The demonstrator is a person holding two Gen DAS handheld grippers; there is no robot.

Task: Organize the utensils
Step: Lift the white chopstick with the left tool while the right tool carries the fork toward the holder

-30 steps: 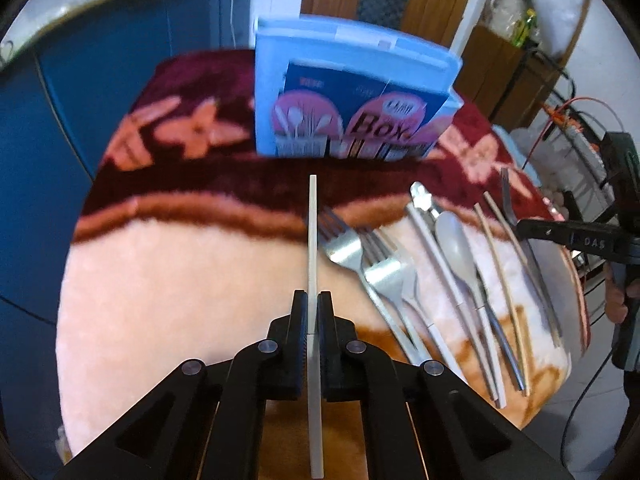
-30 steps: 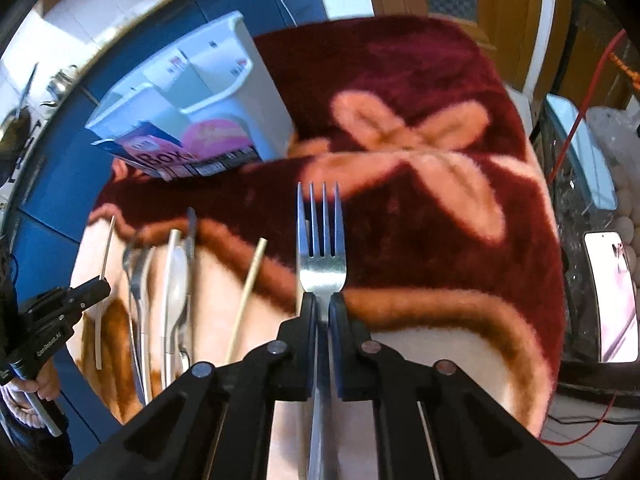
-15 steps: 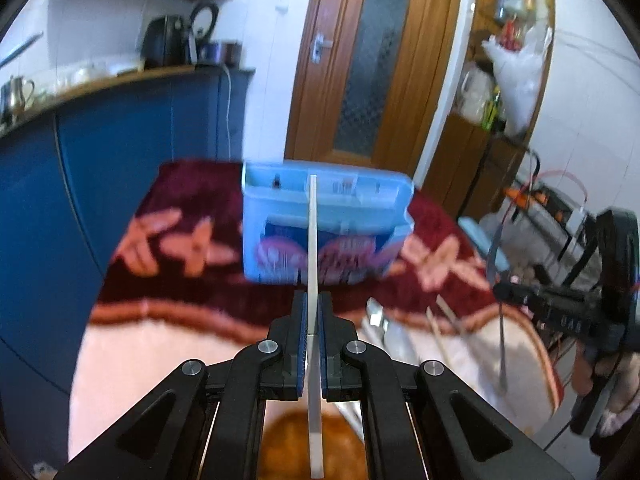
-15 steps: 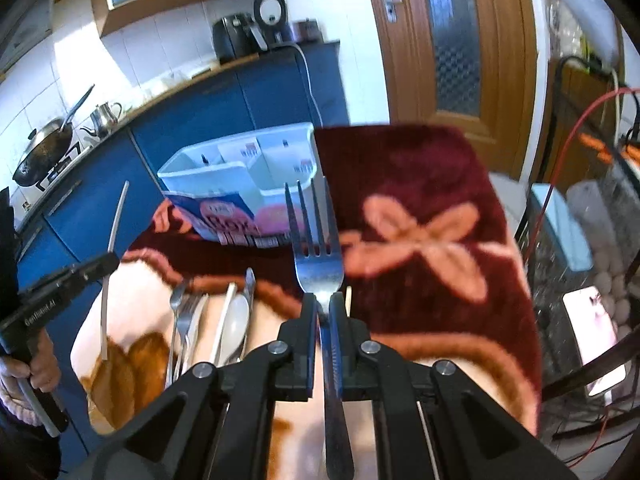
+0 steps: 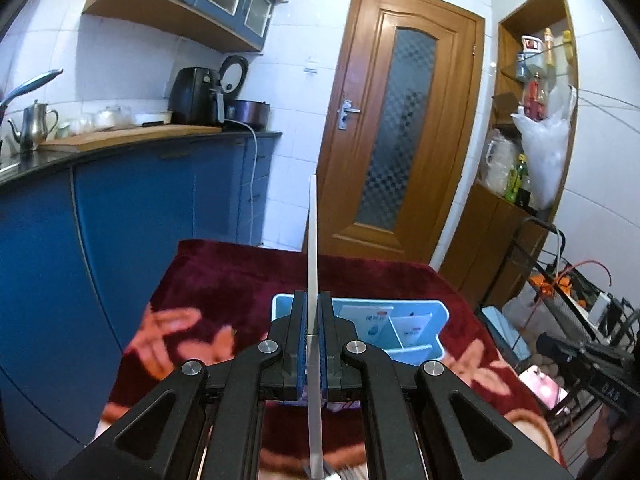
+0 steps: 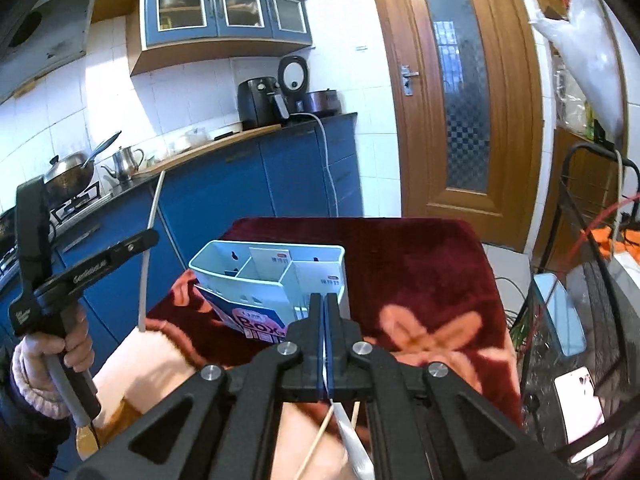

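My left gripper is shut on a pale chopstick that stands upright, raised over the light blue utensil box. It also shows in the right wrist view, left of the box. My right gripper is shut on a metal fork; only its handle shows, below the jaws, the tines hidden. The right gripper is just in front of the box's right compartment. A wooden chopstick lies on the cloth below.
The box stands on a table under a dark red flowered cloth. Blue kitchen cabinets run along the left. A wooden door is behind. A wire rack with cables stands at the right.
Both grippers have tilted up and risen toward the box. The chopstick now stands over the box. The fork's tines have dropped out of sight in the right wrist view.
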